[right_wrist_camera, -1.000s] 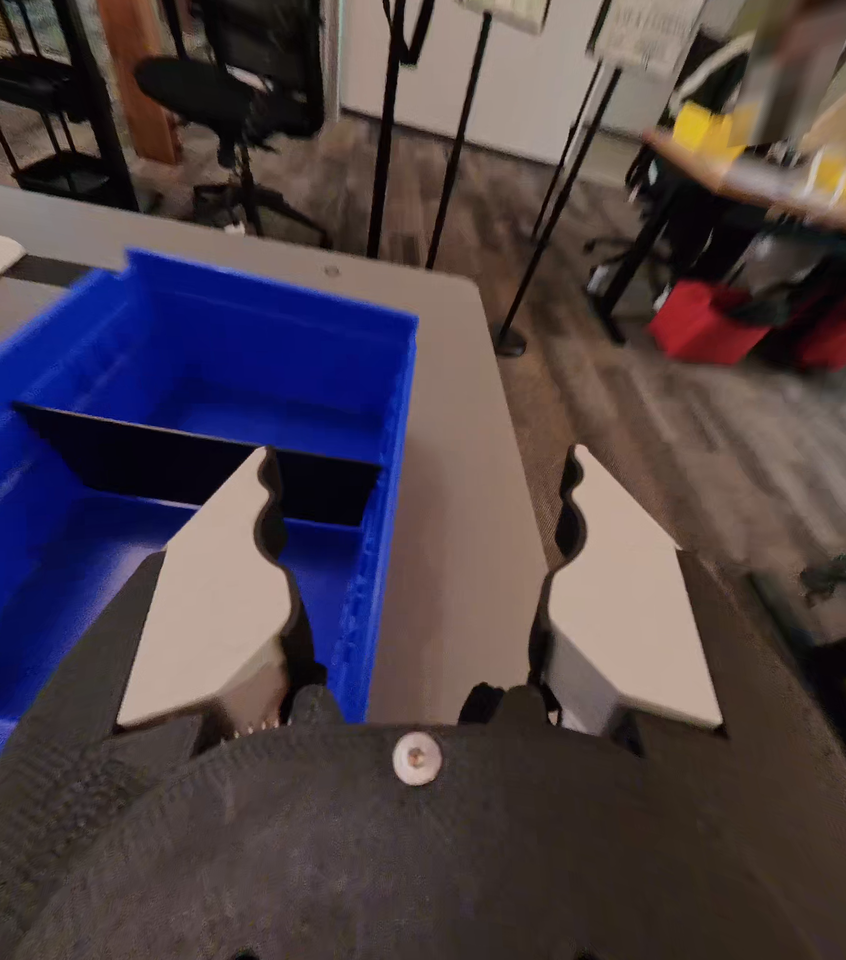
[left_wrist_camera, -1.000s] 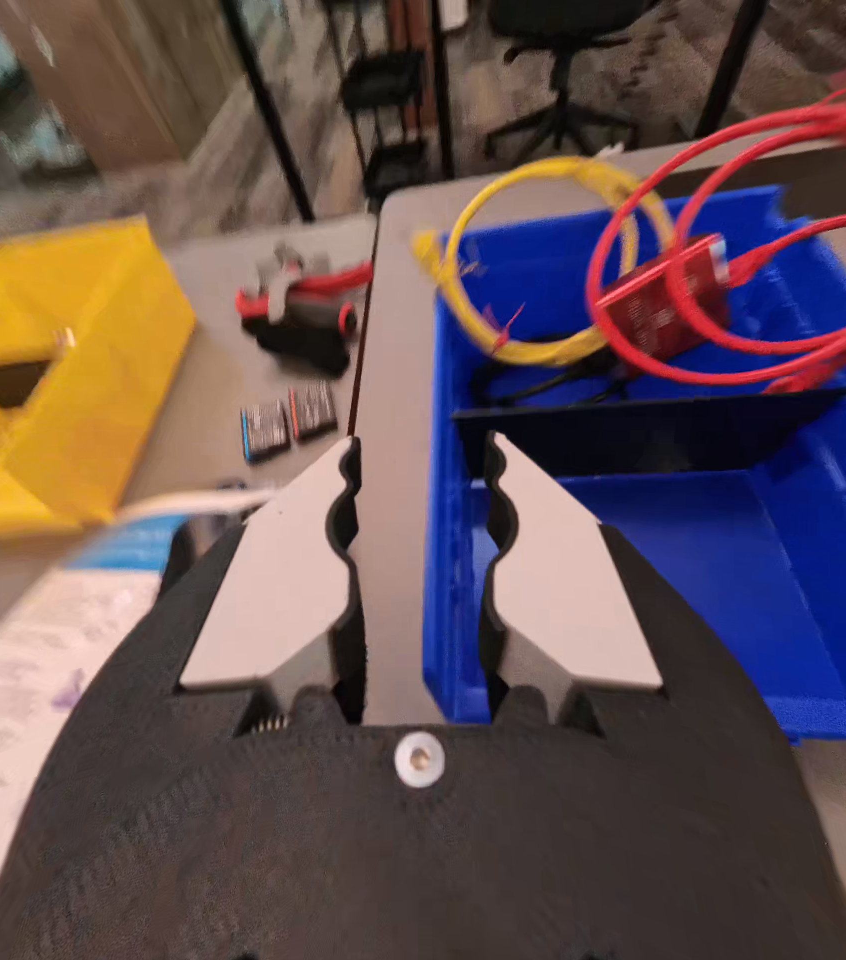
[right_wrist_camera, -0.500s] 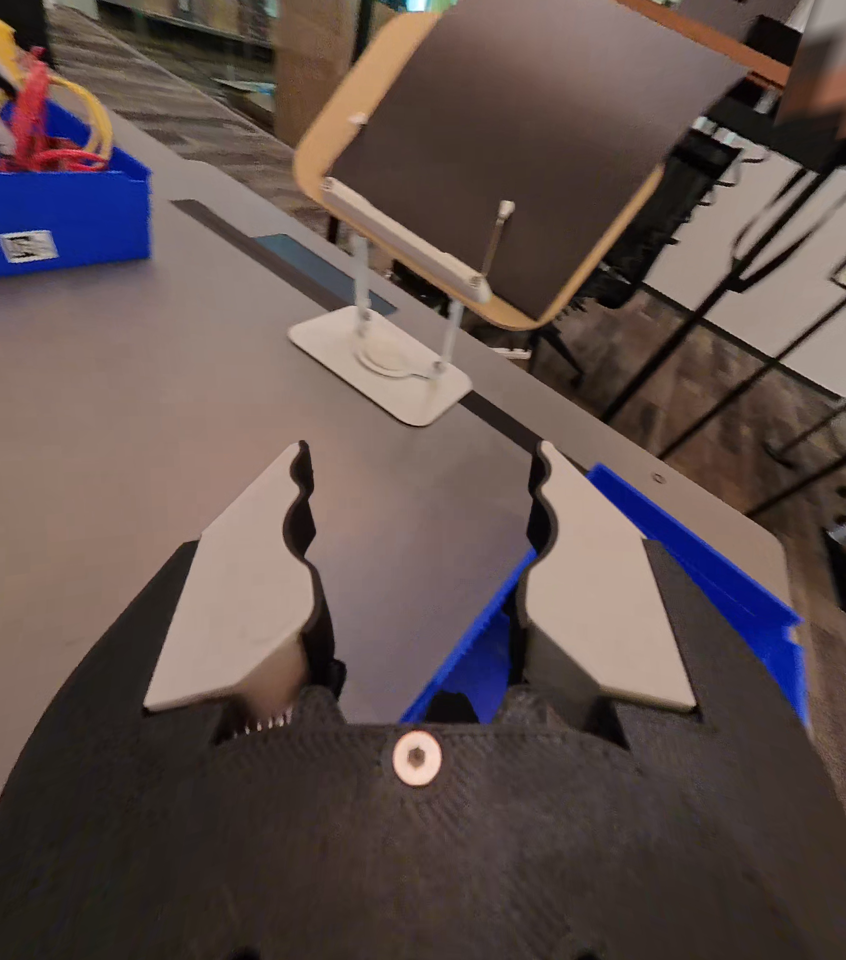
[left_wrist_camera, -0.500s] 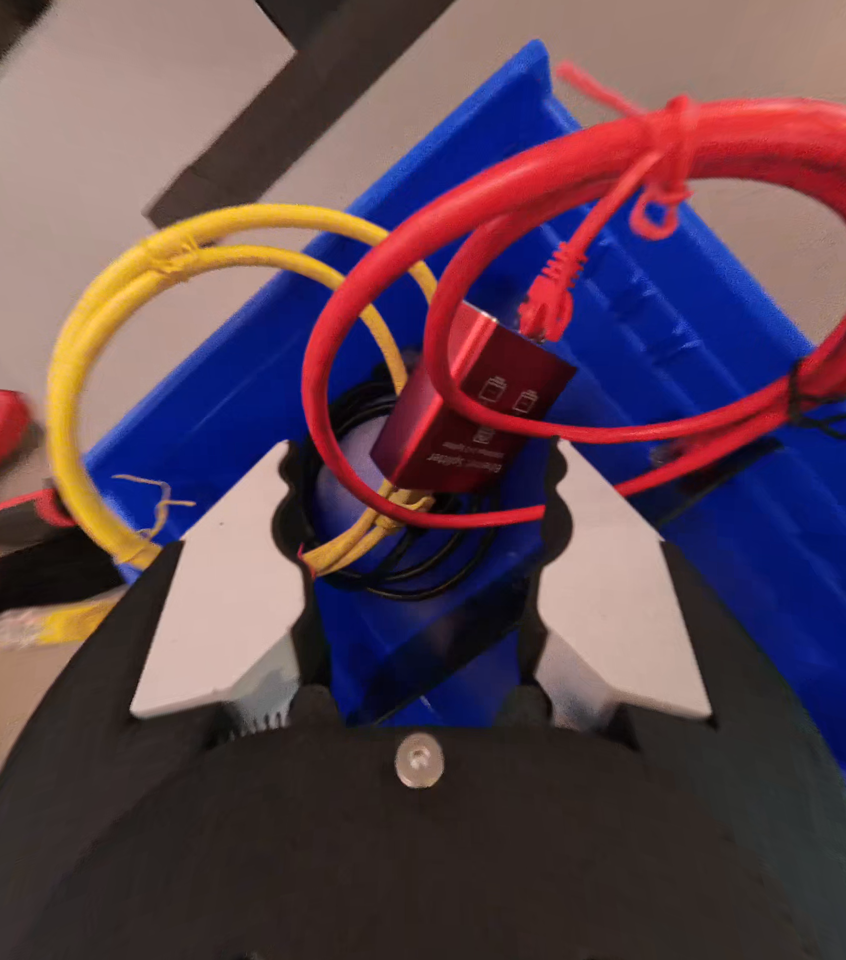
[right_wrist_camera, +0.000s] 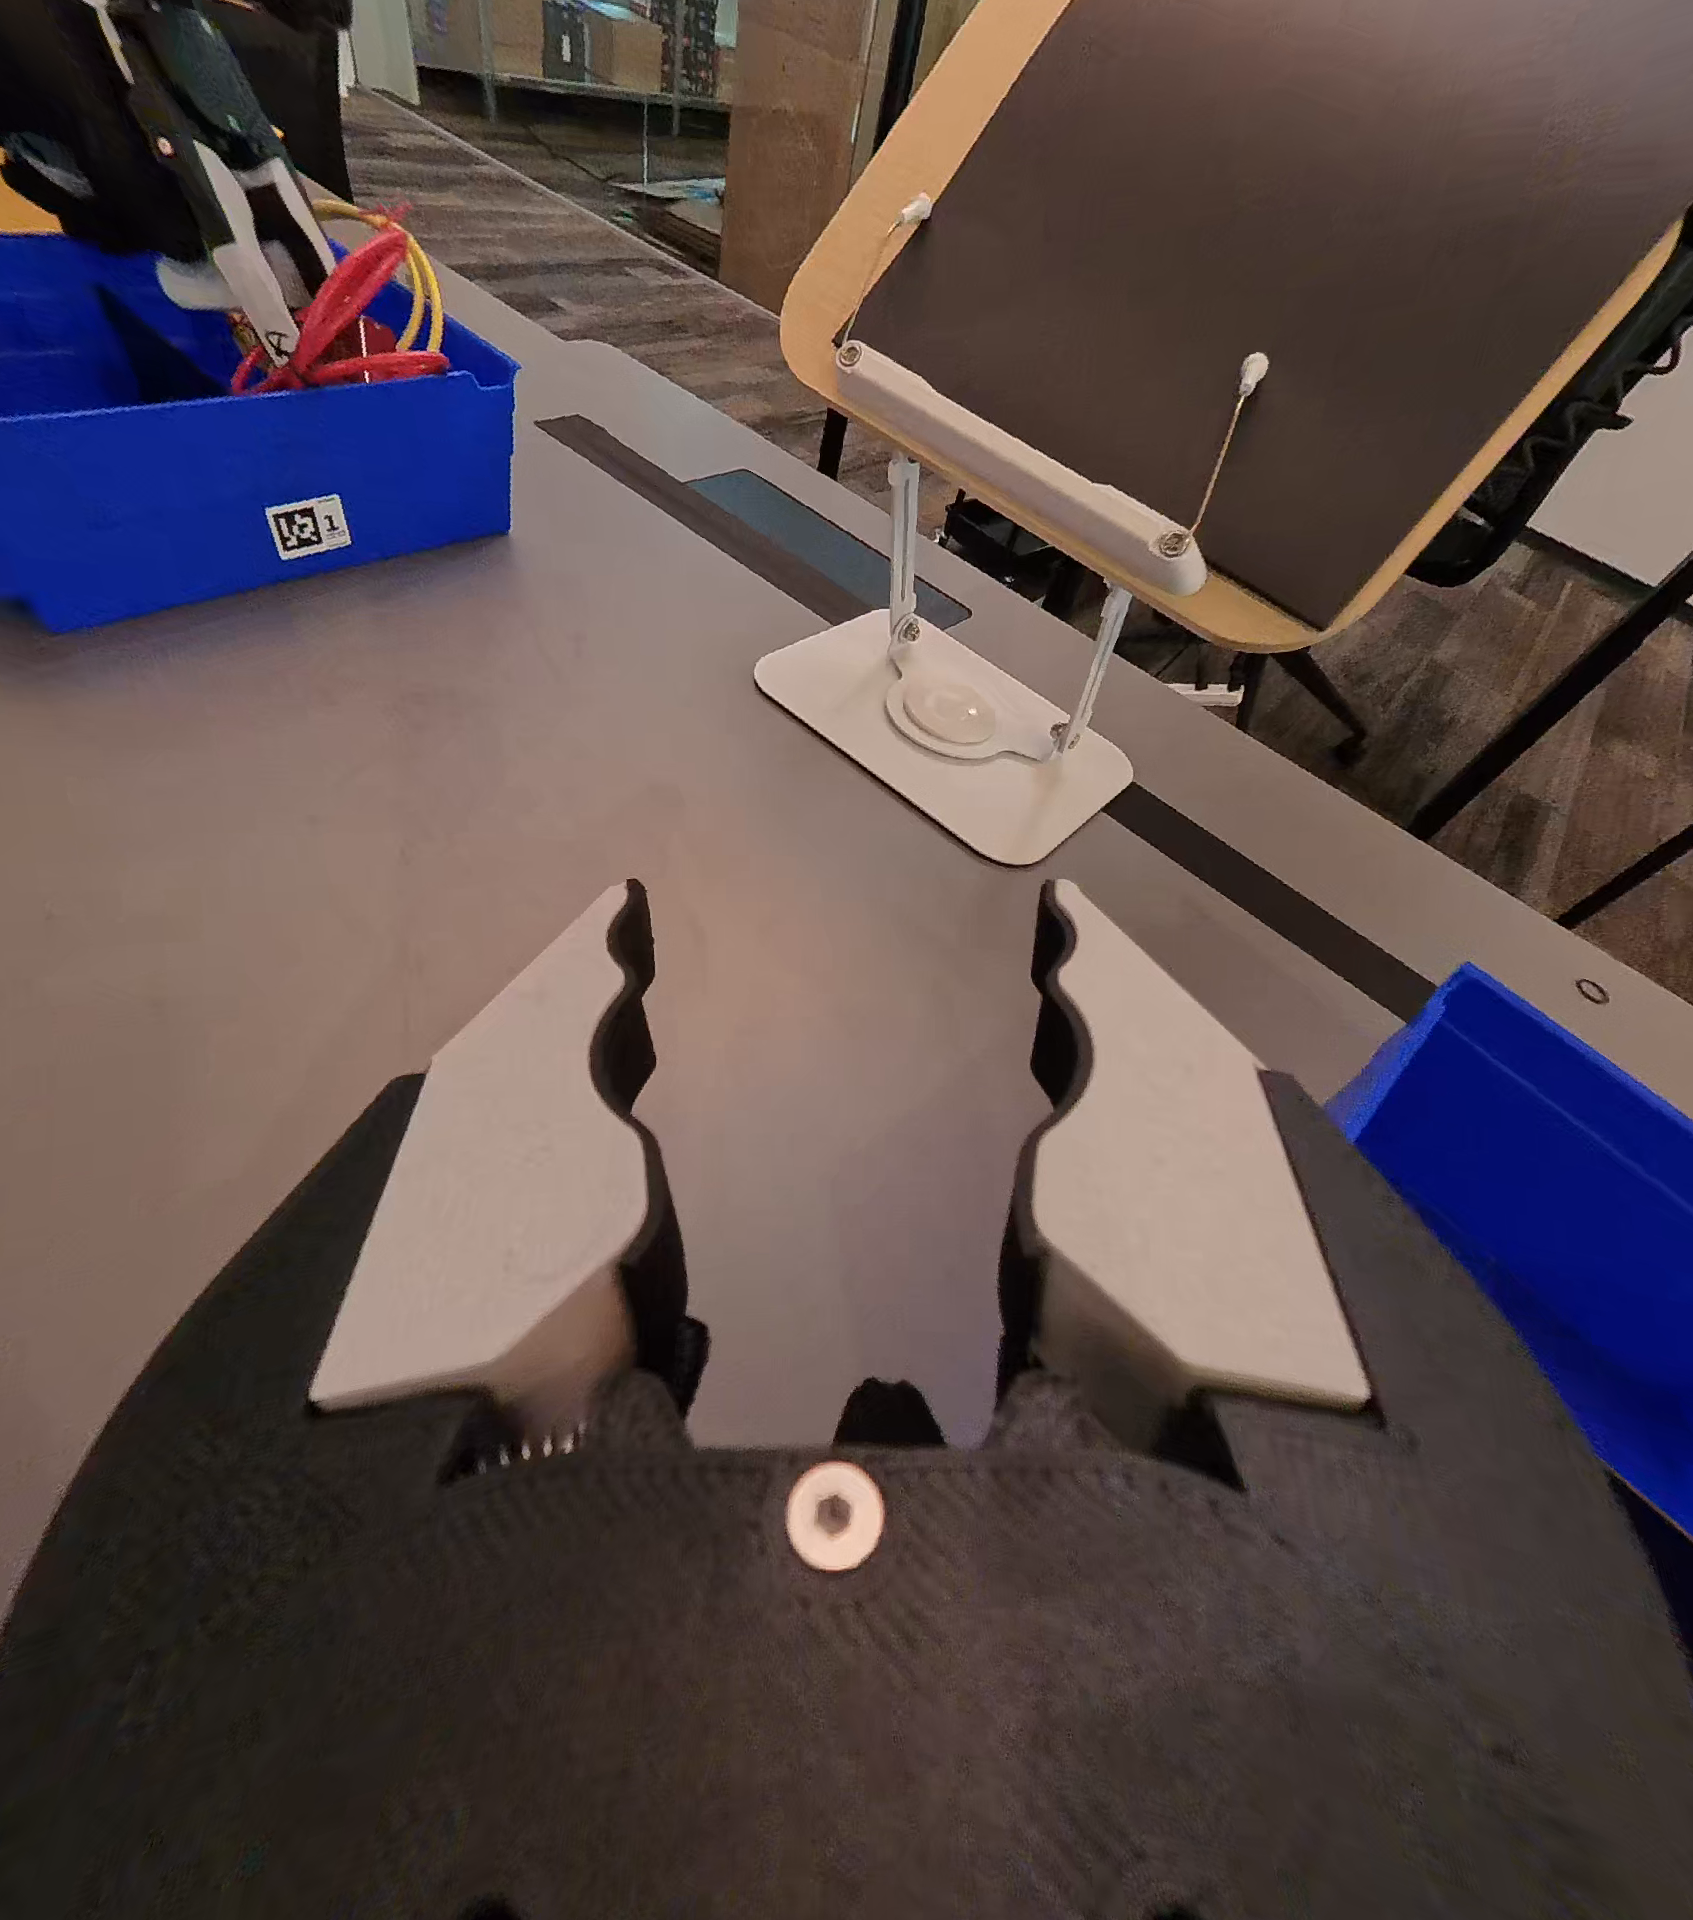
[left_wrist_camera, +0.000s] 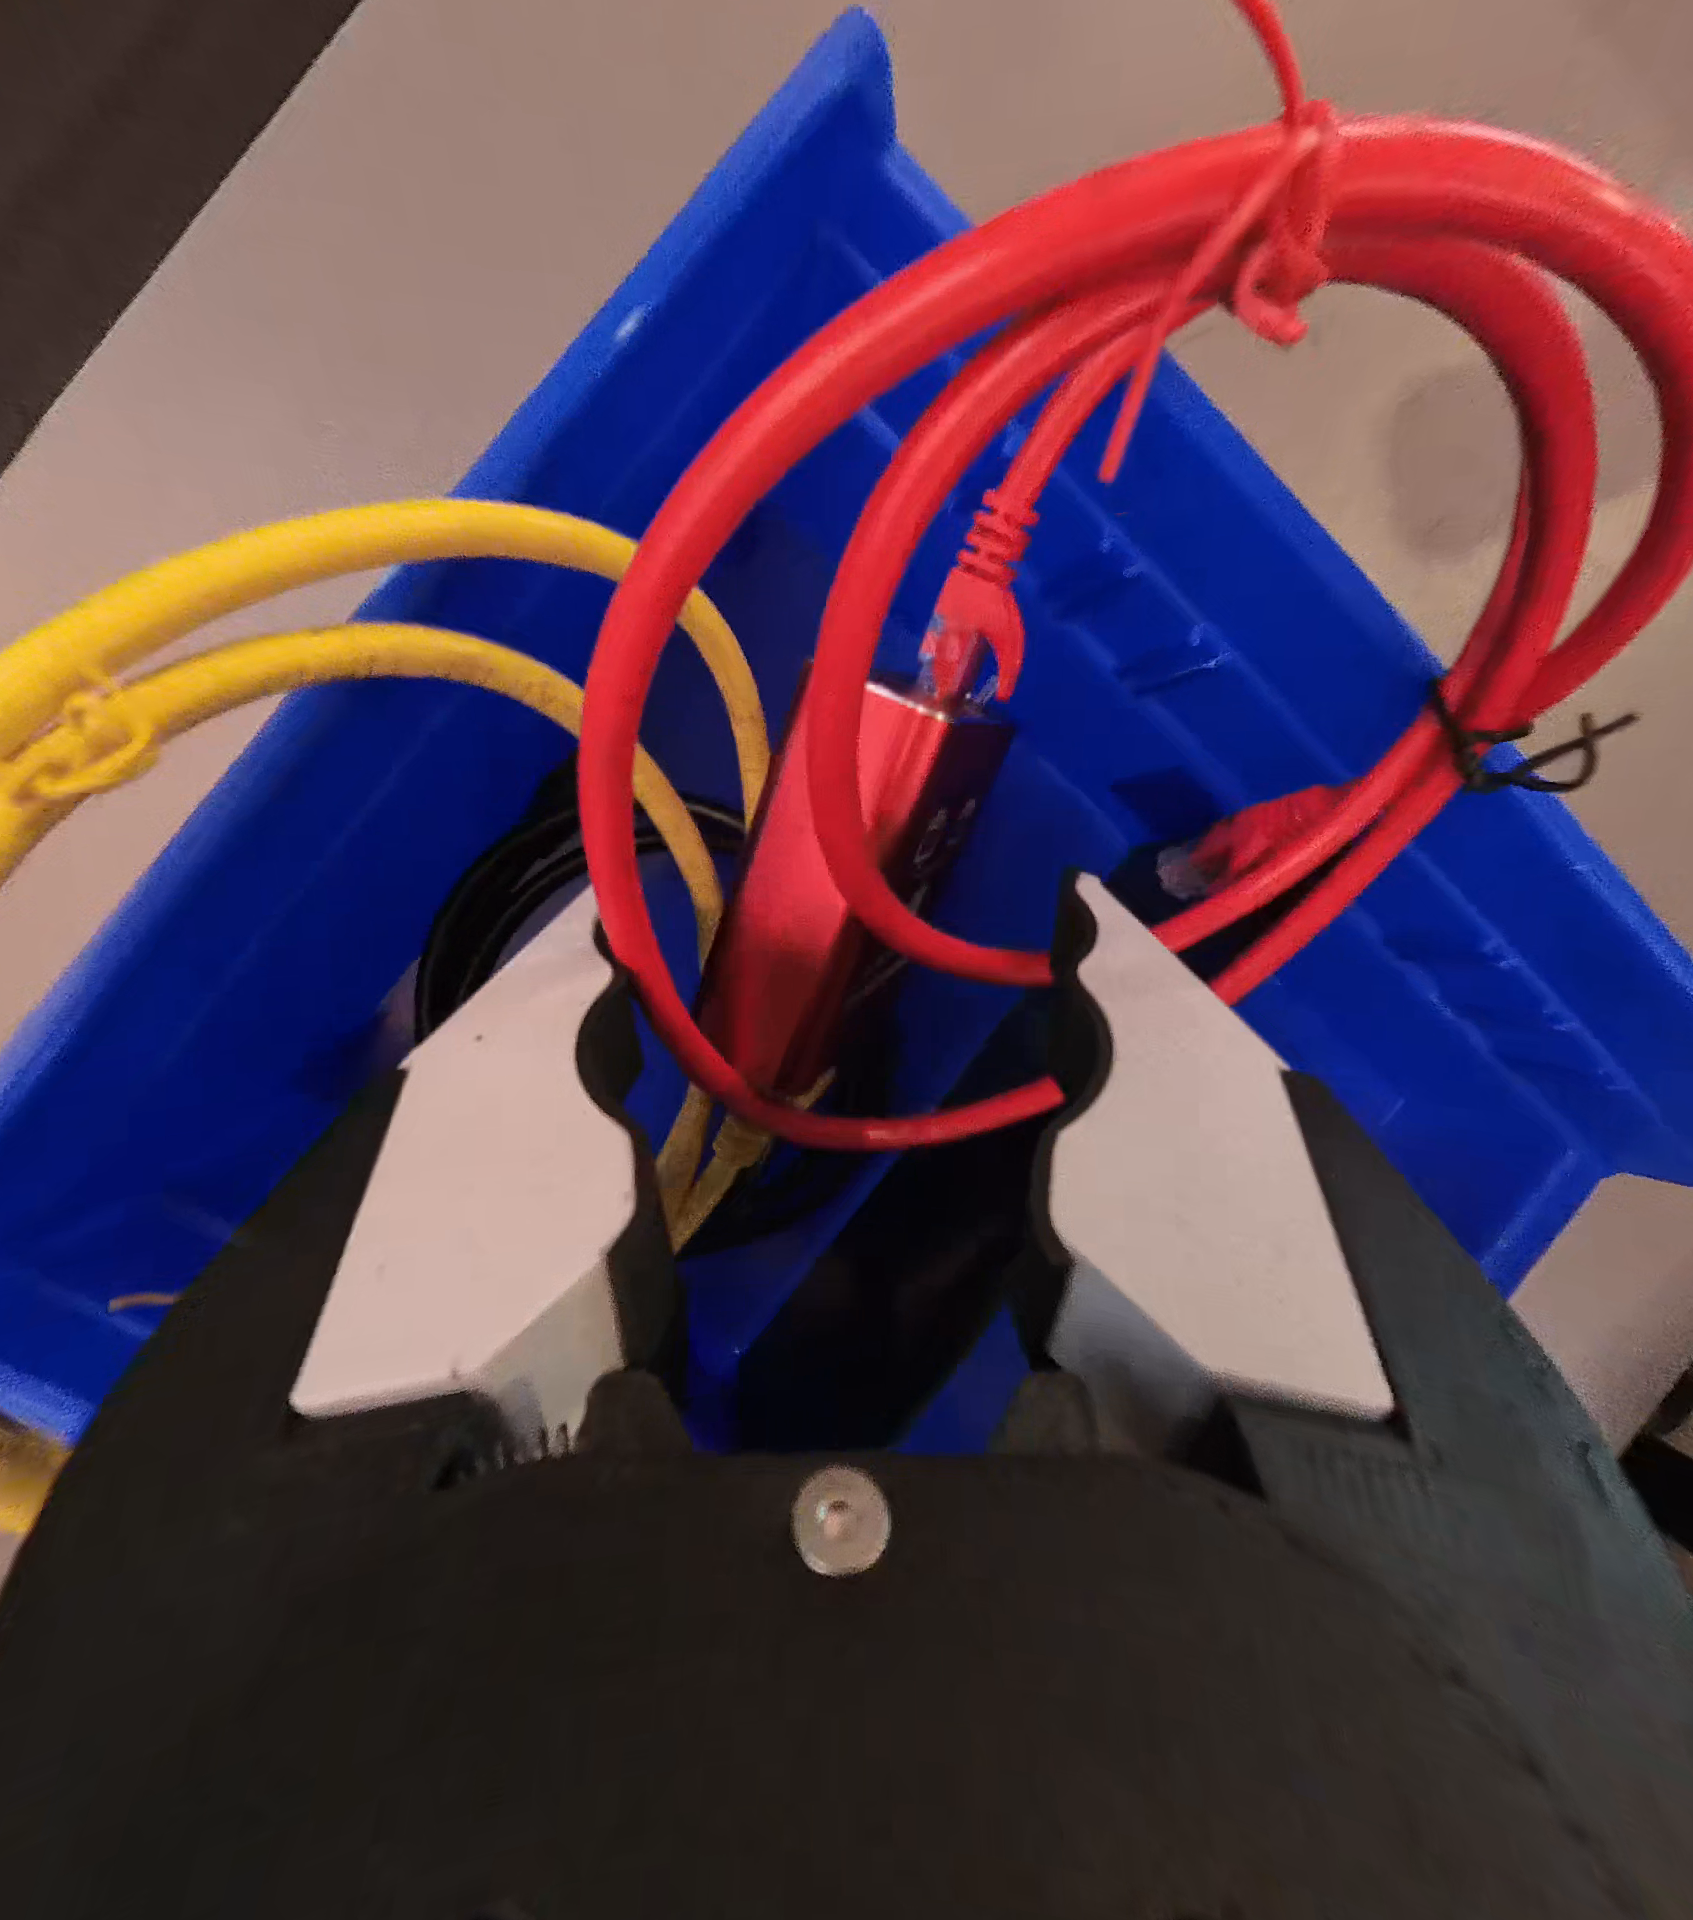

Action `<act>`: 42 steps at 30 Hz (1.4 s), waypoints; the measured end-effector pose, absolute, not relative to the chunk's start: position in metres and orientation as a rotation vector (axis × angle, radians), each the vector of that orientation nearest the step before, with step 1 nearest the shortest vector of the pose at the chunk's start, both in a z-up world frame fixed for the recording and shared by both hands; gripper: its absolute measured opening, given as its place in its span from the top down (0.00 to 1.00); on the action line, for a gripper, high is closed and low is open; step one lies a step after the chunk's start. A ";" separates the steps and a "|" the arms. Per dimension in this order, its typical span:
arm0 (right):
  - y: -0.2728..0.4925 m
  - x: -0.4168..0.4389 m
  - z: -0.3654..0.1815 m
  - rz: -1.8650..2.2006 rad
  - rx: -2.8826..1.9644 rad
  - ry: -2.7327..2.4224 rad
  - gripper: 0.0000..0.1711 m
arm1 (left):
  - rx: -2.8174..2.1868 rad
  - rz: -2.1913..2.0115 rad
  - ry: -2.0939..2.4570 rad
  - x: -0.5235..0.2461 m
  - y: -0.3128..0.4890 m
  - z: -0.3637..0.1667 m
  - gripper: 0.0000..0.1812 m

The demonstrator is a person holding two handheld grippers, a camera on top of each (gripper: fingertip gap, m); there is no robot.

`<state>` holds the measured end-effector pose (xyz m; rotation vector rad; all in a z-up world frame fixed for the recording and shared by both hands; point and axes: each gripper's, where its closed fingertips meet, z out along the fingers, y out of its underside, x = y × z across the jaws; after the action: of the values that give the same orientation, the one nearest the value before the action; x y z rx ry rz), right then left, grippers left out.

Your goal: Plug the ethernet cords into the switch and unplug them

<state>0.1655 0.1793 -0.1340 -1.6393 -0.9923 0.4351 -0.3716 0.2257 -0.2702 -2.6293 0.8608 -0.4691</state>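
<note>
Both gripper sets gape empty: left gripper over blue bin, right gripper over grey table.

Even indoor light, slight blur, wide-angle distortion

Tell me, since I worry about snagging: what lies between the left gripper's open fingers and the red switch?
In the left wrist view, loops of the red cord cross the gap of the left gripper in front of the red switch, with yellow cord ends beneath.
</note>
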 end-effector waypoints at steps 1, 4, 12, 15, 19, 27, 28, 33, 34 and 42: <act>0.180 0.164 -0.136 0.441 -1.642 -0.991 0.58 | -2.631 -0.476 0.875 -0.368 0.227 -0.274 0.59; 0.181 0.159 -0.142 0.457 -1.653 -0.991 0.58 | -2.622 -0.568 0.860 -0.358 0.231 -0.280 0.72; 0.170 0.143 -0.154 0.513 -1.663 -1.026 0.60 | -2.502 -0.545 0.890 -0.353 0.230 -0.248 0.82; 0.163 0.139 -0.154 0.531 -1.655 -1.036 0.60 | -2.433 -0.474 0.869 -0.358 0.225 -0.223 0.82; 0.153 0.136 -0.150 0.557 -1.640 -1.028 0.60 | -2.307 -0.403 0.809 -0.366 0.215 -0.176 0.82; 0.125 0.124 -0.152 0.620 -1.624 -1.027 0.60 | -2.024 -0.223 0.796 -0.353 0.189 -0.031 0.82; 0.122 0.122 -0.152 0.628 -1.621 -1.027 0.60 | -1.991 -0.197 0.808 -0.345 0.186 -0.011 0.83; 0.108 0.115 -0.151 0.633 -1.605 -1.024 0.59 | -1.867 -0.182 0.951 -0.274 0.166 0.065 0.83; 0.107 0.116 -0.149 0.631 -1.603 -1.007 0.59 | -1.859 -0.187 0.993 -0.255 0.162 0.071 0.83; 0.100 0.128 -0.161 0.615 -1.627 -0.926 0.54 | -2.014 -0.443 1.362 -0.079 0.147 -0.038 0.83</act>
<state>0.1283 0.0996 -0.1607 -1.6269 -0.9260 0.6155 -0.0787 0.1475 -0.0377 -2.0137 1.3618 -0.4434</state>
